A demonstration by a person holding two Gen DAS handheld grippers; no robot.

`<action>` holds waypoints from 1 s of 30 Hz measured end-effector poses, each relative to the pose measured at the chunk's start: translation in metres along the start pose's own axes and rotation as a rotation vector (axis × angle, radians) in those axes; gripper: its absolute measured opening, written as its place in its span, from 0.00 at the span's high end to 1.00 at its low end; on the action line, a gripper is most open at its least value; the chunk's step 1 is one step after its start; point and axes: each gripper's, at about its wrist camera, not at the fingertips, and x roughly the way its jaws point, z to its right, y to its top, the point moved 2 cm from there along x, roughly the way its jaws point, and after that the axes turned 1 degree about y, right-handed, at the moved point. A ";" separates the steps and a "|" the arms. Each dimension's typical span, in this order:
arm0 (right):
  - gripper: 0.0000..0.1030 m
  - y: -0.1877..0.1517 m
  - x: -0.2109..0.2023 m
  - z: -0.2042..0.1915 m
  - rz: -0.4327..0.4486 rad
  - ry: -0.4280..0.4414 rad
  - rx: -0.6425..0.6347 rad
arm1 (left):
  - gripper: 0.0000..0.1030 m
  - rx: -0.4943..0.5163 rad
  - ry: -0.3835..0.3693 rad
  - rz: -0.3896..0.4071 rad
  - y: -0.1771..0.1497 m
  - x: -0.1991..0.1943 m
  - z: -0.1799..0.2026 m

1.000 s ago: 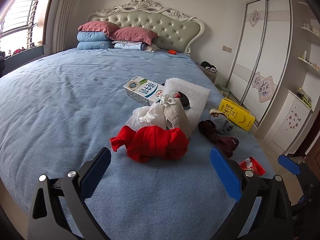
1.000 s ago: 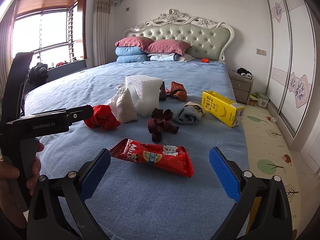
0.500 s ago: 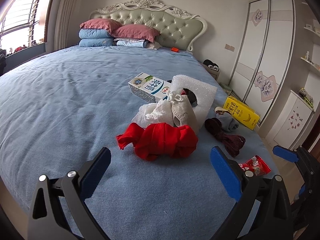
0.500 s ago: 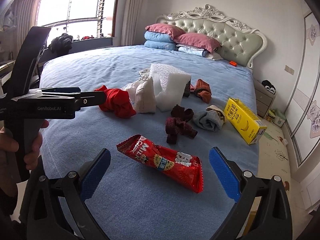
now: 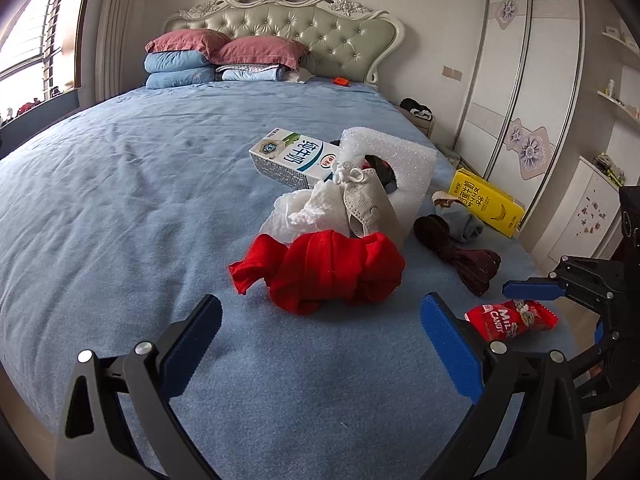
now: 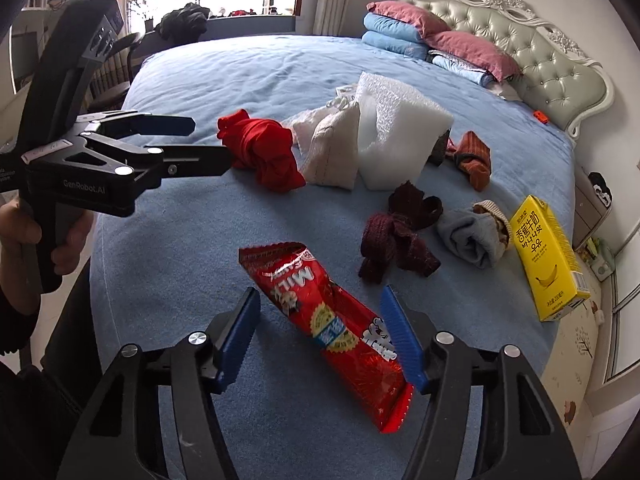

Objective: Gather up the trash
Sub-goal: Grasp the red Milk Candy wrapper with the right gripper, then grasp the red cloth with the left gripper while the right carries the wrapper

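The right gripper [image 6: 320,330] is spread, and the red candy wrapper [image 6: 324,324] lies on the blue bed [image 6: 192,272] between its two fingers, with a gap on each side. The wrapper's long axis runs slanted, from far-left to near-right, so it crosses the line between the fingers at an angle and not squarely. I think a small turn of the wrist before closing gives a better pinch. The left gripper [image 5: 320,344] is also spread, holds nothing, and points at the red cloth [image 5: 328,270]; it is farther from the wrapper.
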 end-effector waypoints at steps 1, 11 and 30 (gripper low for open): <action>0.42 0.000 0.003 0.002 -0.009 0.003 -0.001 | 0.04 0.002 0.000 -0.001 0.001 0.000 0.000; 0.77 0.001 -0.009 -0.001 0.049 0.035 0.021 | 0.04 0.015 0.010 -0.028 0.008 0.010 -0.002; 0.77 -0.007 -0.042 0.014 0.168 0.076 0.161 | 0.44 -0.055 0.045 -0.162 0.026 0.064 -0.007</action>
